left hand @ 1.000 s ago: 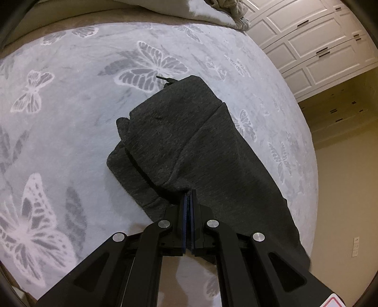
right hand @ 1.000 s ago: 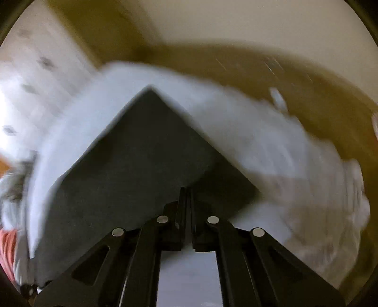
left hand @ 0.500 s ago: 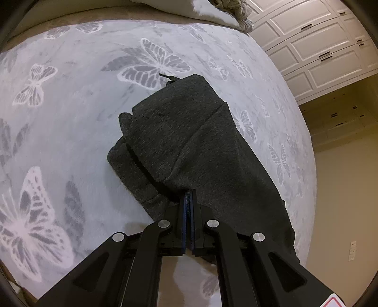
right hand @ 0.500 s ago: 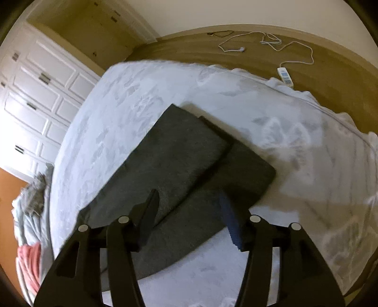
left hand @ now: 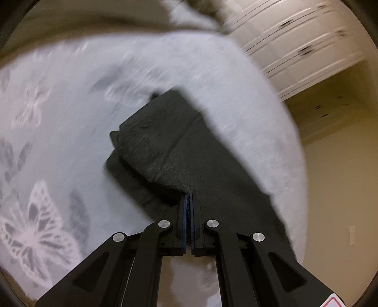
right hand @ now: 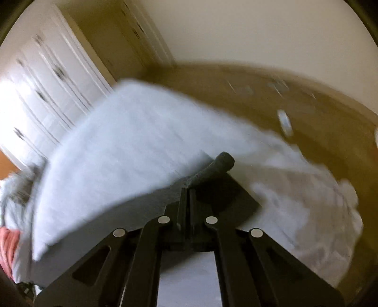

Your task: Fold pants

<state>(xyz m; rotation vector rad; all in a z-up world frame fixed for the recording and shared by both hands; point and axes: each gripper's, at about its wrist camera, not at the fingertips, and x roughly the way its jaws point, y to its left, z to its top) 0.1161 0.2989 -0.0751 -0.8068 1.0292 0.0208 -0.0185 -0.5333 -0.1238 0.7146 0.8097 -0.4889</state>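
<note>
Dark grey pants [left hand: 179, 151] lie partly folded on a pale blanket with butterfly prints [left hand: 59, 146] that covers the bed. My left gripper [left hand: 189, 194] is shut on the near edge of the pants, where the upper layer ends. In the blurred right wrist view, my right gripper [right hand: 187, 191] is shut on the leg end of the pants [right hand: 217, 196]. That end is raised off the blanket [right hand: 132, 141], and a curled corner of it sticks up just past the fingertips.
White panelled cabinet doors [left hand: 297, 47] stand past the bed's far side and show again as cabinet doors [right hand: 45, 85]. Wooden floor [right hand: 314, 99] with a white power strip [right hand: 284, 121] lies beyond the bed's edge. Crumpled bedding [left hand: 191, 16] sits at the head, and pink cloth [right hand: 8, 243] at far left.
The right gripper stood open over the flat leg ends half a second ago; now it is shut on them and the cloth is raised. Both views have blurred. The left grip is unchanged.
</note>
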